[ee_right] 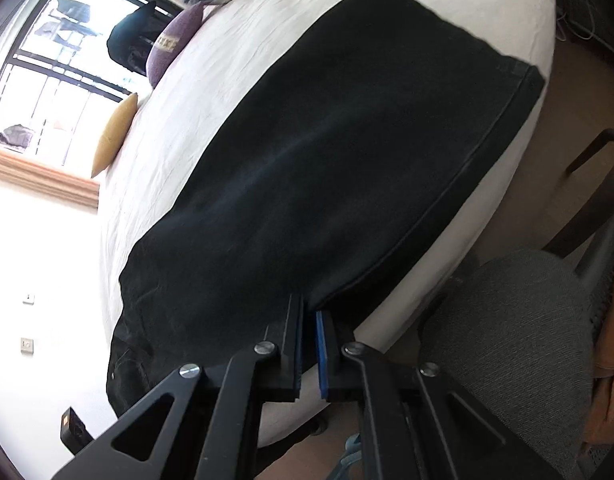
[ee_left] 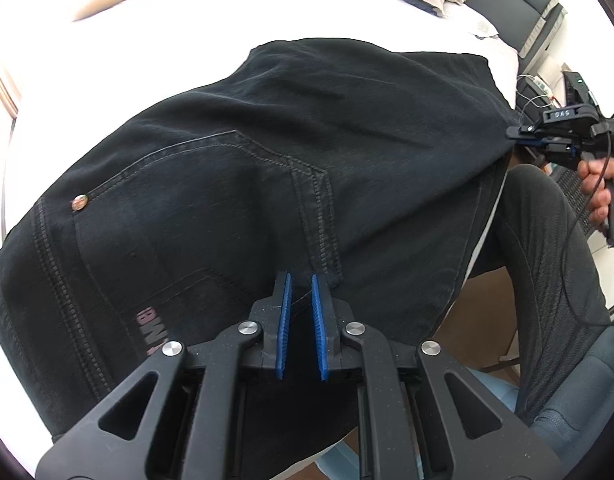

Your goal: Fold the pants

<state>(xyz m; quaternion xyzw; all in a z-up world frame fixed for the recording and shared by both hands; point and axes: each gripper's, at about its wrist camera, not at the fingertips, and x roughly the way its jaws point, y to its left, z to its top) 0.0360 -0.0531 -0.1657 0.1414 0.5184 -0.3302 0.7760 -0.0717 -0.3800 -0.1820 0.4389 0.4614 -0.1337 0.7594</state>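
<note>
Blue-padded fingers sit closest to each lens, so starting there: the left gripper (ee_left: 302,280) is pinched down on the pants (ee_left: 267,152) right at the crotch seam, near the bed edge closest to the person. The right gripper (ee_right: 309,312) is clamped on the near edge of the same pants further down the leg; in the left view it shows up off to the right, biting the cloth where it comes to a stretched point.

Biggest thing first: the bed (ee_right: 235,80), white sheet, with the pants lying flat across it. Their long axis runs from the waist end on the left side out to the hems (ee_right: 523,76) far from the right gripper. Both grips are on the same near long edge, left hand nearer the seat, right hand nearer the legs, so the next fold probably swings that edge or the leg end over.

Hard to make out: how much cloth is really between either set of pads, since black fabric on black fingers blends. The waistband is cut off behind the left gripper's frame. A knee (ee_left: 547,240) and chair (ee_right: 519,320) crowd the near side.
</note>
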